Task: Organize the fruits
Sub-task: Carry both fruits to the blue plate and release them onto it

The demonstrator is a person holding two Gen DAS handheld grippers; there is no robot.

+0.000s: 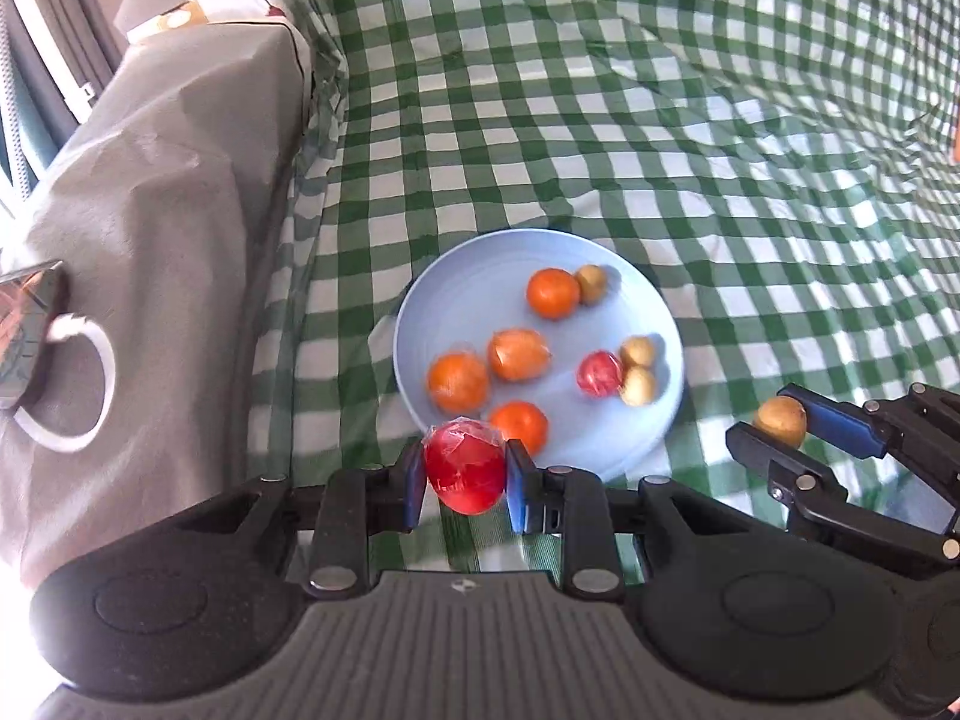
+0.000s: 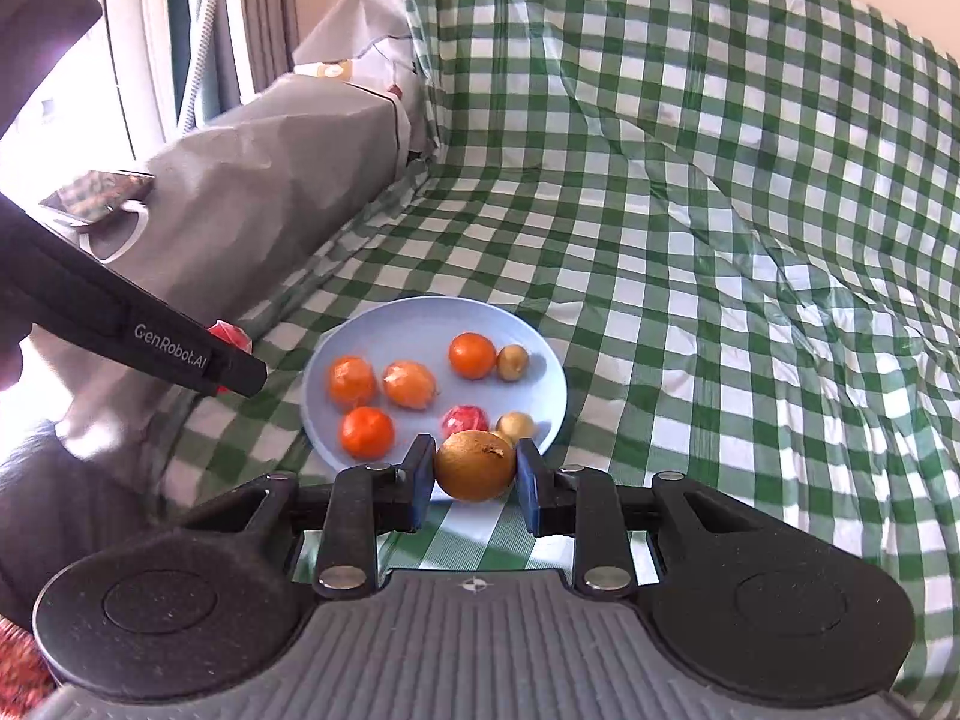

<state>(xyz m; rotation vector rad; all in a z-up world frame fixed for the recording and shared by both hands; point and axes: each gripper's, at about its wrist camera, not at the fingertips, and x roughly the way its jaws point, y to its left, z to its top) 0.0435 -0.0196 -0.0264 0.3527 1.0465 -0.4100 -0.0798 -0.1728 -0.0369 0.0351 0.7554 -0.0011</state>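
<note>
A light blue plate (image 1: 456,276) lies on the green checked cloth and holds several oranges, a small wrapped red fruit (image 1: 599,373) and small brown fruits. My left gripper (image 1: 465,477) is shut on a wrapped red fruit (image 1: 465,474) just at the plate's near rim. My right gripper (image 2: 476,468) is shut on a brown kiwi-like fruit (image 2: 474,465) at the plate's (image 2: 390,324) near edge; it also shows in the left wrist view (image 1: 780,420), right of the plate. The left gripper's finger (image 2: 180,354) shows at the left in the right wrist view.
A grey covered block (image 1: 156,228) stands left of the plate, with a phone (image 1: 27,330) and white cable on it. The checked cloth (image 1: 660,120) rises behind the plate in folds. A window frame is at the far left.
</note>
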